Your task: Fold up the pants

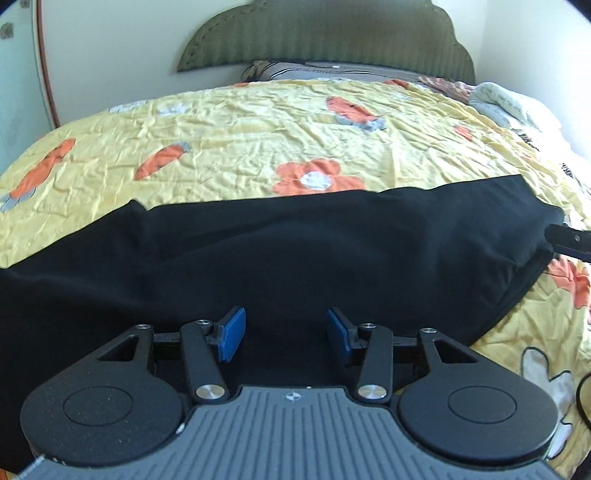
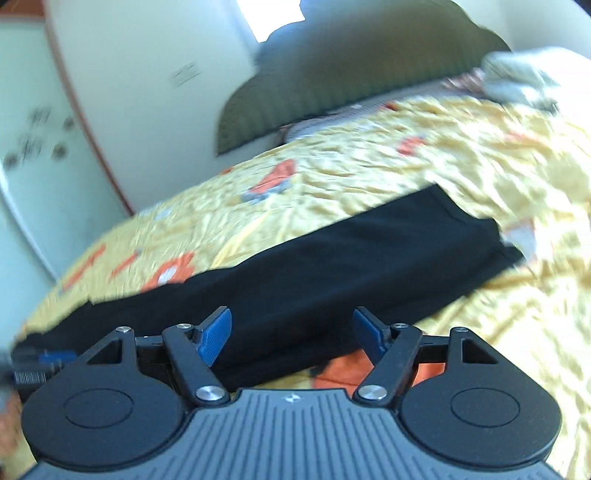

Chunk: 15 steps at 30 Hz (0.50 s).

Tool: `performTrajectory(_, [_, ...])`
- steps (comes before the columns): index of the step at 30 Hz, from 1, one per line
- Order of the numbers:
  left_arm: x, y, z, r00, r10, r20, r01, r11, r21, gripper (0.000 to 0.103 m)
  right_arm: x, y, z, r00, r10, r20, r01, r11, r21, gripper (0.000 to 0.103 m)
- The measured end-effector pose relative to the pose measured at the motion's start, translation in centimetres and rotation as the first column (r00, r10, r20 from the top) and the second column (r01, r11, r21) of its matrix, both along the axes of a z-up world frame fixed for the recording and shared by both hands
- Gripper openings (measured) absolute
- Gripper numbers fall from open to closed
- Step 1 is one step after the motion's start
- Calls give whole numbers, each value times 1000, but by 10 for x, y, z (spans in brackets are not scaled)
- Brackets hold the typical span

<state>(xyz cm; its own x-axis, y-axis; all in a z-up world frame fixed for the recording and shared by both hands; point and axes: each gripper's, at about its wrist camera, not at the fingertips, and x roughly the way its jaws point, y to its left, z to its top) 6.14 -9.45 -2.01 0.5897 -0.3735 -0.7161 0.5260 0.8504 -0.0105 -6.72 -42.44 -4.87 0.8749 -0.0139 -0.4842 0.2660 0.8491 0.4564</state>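
Black pants (image 1: 295, 251) lie flat across a yellow flowered bedspread (image 1: 258, 133), stretched left to right. My left gripper (image 1: 286, 334) is open and empty, its blue pads just above the near part of the pants. My right gripper (image 2: 291, 332) is open and empty, hovering above the near edge of the pants (image 2: 332, 266), which run from lower left to upper right in the blurred right wrist view. A tip of the right gripper shows at the right edge of the left wrist view (image 1: 570, 240), near the pants' right end.
A green headboard (image 1: 325, 33) and pillows (image 1: 332, 70) are at the far end of the bed. A crumpled white cloth (image 1: 509, 103) lies at the far right. A wall and a door frame (image 1: 44, 66) stand to the left.
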Motion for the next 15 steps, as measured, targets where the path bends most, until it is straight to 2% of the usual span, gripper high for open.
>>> performTrajectory(3, [-4,-11,10,999,-46,9,46,998,-42,53,0,-27,-11,999,-35,17,33,994,108,73])
performTrajectory(7, [-11,-40,13,993,-95,77,94,995,11,55,1,-56,-19,993,-113,31,102,963,247,74])
performTrajectory(9, [-10,-50,10,992,-97,78,96,995,27,57,5,-68,-17,989,-140,40,121,944,307,75])
performTrajectory(12, [-4,-60,-1,995,-83,49,80,996,47,57,17,-81,-6,985,-169,38,147,930,338,79])
performTrajectory(15, [-2,-64,-13,998,-63,30,61,996,66,58,51,-86,8,994,-88,71,62,948,311,86])
